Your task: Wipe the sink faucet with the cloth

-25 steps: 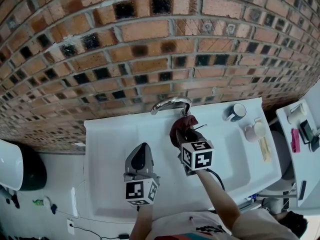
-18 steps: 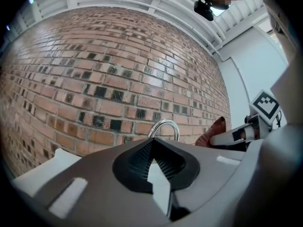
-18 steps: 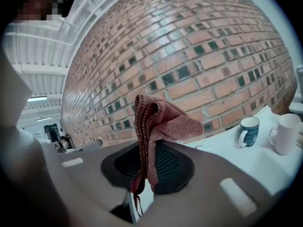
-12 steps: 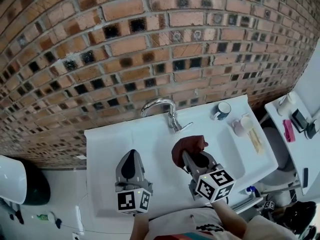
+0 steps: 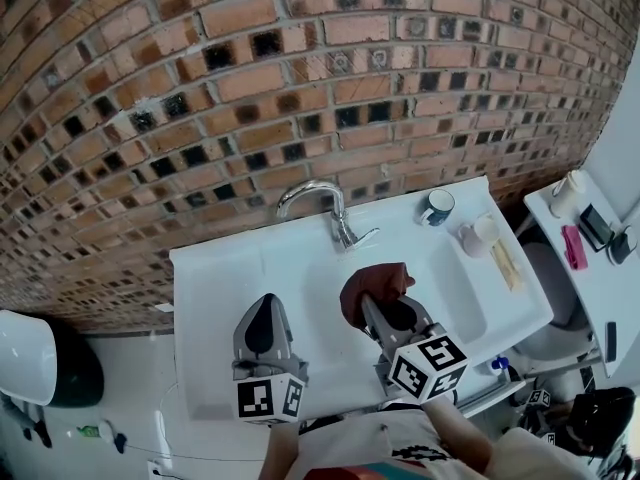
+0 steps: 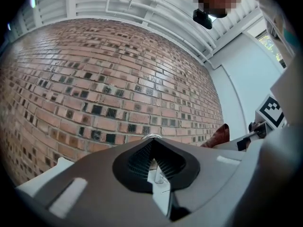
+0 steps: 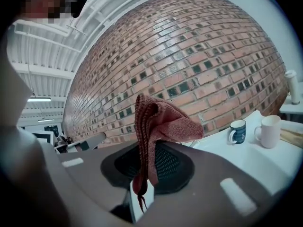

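Observation:
The chrome faucet (image 5: 322, 206) arches over the back of the white sink (image 5: 220, 288), against the brick wall. My right gripper (image 5: 368, 303) is shut on the dark red cloth (image 5: 372, 286), held over the basin a short way in front of the faucet and apart from it. In the right gripper view the cloth (image 7: 154, 126) stands up pinched between the jaws of the right gripper (image 7: 142, 183). My left gripper (image 5: 262, 320) hangs over the left of the basin, shut and holding nothing. In the left gripper view, past the left gripper (image 6: 152, 162), only the top of the faucet (image 6: 151, 137) shows.
A dark blue mug (image 5: 436, 206) and a pale cup (image 5: 476, 236) stand on the sink's right ledge. A white side table (image 5: 600, 268) with small items is at the far right. A white and black bin (image 5: 40, 358) sits on the floor at left.
My right gripper has pulled the cloth back from the faucet toward me over the basin. The left gripper has stayed over the left of the basin.

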A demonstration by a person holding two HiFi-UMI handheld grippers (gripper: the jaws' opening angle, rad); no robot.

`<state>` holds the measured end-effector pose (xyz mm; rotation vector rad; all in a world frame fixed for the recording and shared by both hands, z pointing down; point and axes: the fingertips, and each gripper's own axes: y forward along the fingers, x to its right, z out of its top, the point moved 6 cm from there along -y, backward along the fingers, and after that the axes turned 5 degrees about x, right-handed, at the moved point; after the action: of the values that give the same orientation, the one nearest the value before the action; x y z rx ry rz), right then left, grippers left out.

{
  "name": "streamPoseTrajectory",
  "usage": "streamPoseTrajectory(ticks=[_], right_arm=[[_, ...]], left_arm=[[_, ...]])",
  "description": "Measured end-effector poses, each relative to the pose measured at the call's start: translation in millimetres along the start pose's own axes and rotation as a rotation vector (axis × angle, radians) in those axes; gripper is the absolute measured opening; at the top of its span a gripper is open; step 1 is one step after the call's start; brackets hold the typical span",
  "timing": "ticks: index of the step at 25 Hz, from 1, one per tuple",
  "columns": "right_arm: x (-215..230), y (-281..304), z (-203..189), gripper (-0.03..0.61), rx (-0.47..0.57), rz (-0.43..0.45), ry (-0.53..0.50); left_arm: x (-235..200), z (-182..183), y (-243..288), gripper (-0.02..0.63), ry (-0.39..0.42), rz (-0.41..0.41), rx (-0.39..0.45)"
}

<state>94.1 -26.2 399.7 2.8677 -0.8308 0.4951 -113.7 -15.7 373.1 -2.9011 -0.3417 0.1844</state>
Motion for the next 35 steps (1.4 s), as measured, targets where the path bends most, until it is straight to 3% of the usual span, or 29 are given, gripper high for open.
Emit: streamPoseTrajectory(ticks=[18, 35], right_arm=[[-22, -5, 1, 0.044, 0.013, 0.028, -0.056], [-22, -7, 15, 0.044, 0.052, 0.025, -0.046]], left_arm=[[-6, 8, -15, 0.005, 0.006, 0.004, 0.020], [-8, 8, -9, 0.005, 0.000, 0.000, 0.027]])
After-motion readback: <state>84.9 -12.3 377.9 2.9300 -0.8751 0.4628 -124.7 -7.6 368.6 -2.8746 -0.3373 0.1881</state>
